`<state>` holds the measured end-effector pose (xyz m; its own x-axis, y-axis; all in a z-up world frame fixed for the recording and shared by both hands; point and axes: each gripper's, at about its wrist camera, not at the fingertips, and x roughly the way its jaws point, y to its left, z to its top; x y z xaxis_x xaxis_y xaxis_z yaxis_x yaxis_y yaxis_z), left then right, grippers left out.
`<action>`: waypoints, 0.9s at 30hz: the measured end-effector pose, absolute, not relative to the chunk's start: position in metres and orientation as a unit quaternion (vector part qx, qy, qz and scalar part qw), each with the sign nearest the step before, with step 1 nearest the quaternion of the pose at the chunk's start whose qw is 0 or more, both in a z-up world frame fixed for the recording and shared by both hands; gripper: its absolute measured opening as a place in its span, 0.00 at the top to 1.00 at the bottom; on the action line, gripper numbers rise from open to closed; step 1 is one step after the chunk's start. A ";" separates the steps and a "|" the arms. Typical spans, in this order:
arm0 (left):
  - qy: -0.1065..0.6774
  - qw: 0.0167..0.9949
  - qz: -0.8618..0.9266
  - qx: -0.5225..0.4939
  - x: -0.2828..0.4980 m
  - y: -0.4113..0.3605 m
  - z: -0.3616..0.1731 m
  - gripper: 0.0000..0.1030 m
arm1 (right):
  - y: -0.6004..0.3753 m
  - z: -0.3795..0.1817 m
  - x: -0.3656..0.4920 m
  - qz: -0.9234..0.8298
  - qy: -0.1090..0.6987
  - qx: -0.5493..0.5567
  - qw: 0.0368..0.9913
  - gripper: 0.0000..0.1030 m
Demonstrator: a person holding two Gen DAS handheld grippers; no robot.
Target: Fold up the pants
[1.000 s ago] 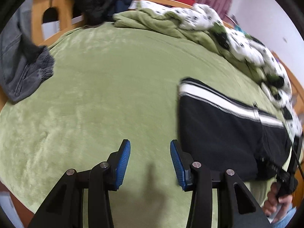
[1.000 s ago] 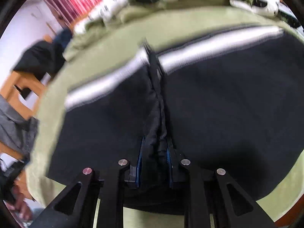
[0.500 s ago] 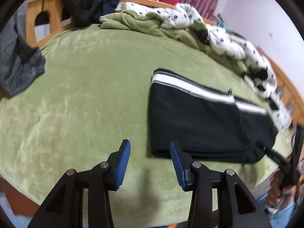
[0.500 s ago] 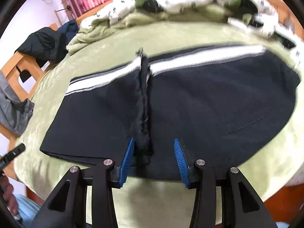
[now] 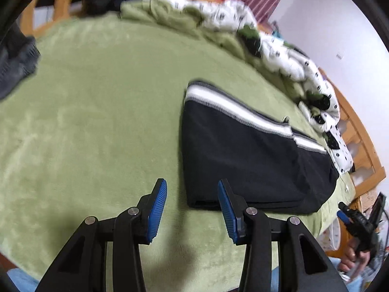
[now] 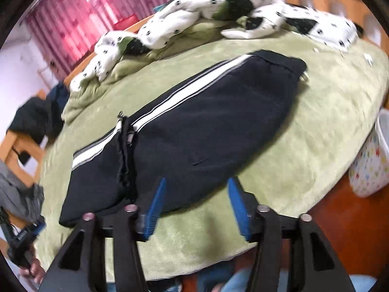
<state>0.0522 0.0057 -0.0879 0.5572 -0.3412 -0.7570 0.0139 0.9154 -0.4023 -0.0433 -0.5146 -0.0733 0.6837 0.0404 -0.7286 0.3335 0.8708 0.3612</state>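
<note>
Right wrist view: my right gripper (image 6: 194,206), jaws opening and empty, hangs over the near edge of the pants (image 6: 194,126) lying half-folded on the bed (image 6: 316,126); the next fold likely needs a fresh edge grasp.

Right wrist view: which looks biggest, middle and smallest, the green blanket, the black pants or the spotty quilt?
1. Green blanket, covering the bed.
2. Black pants.
3. Spotty quilt, though it lies farther back, so it may only look smaller.
</note>
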 end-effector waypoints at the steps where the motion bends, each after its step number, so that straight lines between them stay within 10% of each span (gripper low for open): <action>1: 0.466 0.859 -0.103 -0.183 0.060 0.006 -0.094 0.60 | -0.520 -0.079 -0.043 -0.094 0.392 0.244 0.882 0.46; 25: 0.501 0.800 -0.208 -0.255 0.182 -0.019 -0.160 0.63 | -0.665 -0.159 0.108 -0.134 0.328 0.389 0.850 0.46; 27: 0.502 0.814 -0.193 -0.219 0.180 -0.028 -0.155 0.72 | -0.664 -0.155 0.117 -0.148 0.337 0.365 0.855 0.69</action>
<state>0.1804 -0.0280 -0.1552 0.4221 -0.5333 -0.7331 0.0942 0.8301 -0.5496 0.1174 -0.6642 -0.1554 0.7291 -0.0067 -0.6844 0.4988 0.6898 0.5247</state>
